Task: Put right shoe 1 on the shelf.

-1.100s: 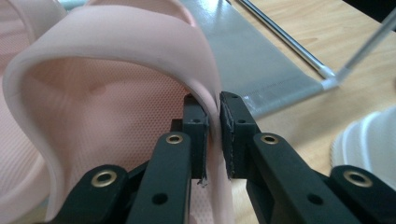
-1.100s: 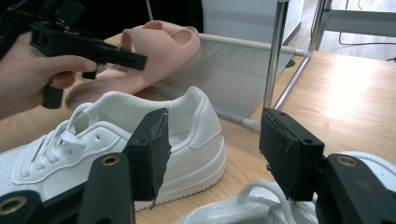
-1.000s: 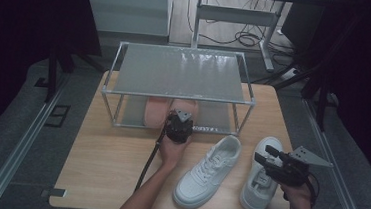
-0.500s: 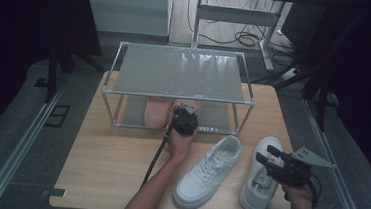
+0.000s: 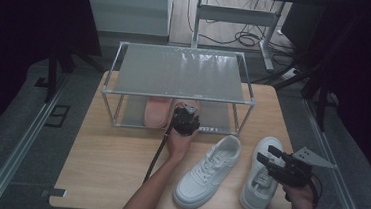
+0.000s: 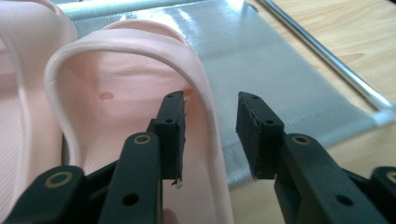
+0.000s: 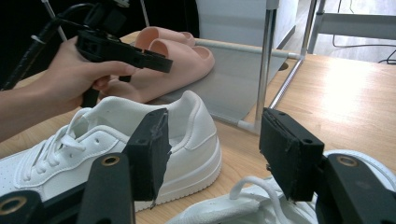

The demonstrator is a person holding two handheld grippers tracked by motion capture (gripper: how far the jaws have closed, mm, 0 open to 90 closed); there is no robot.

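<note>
Jaws on the left gripper [image 6: 210, 135] have just been opening, and the side wall of the pink slipper [image 6: 140, 84] is sitting loose between them with a clear gap on the outer side, so it's being let go rather than pinched. Looks like the slipper is being left on the lower shelf [image 6: 280, 70] of the shoe rack [image 5: 181, 74], snug against the other pink slipper [image 5: 155, 113] to its left, so the pair is being kept together under the frosted top shelf. The left hand [image 5: 179, 143] is being held at the near edge of the rack, probably so the gripper can be backed straight out without nudging anything.

Over on the right, the right gripper [image 7: 212, 154] is being held with its jaws spread wide and nothing between them, just hovering above the right white sneaker [image 5: 262, 176] near the table's [image 5: 102, 178] right edge. The left white sneaker [image 5: 208, 172] is lying beside it at an angle, heel toward the rack. Guessing both sneakers are being lined up for a shelf next, and the right gripper is being parked over its shoe, ready for that grab.
</note>
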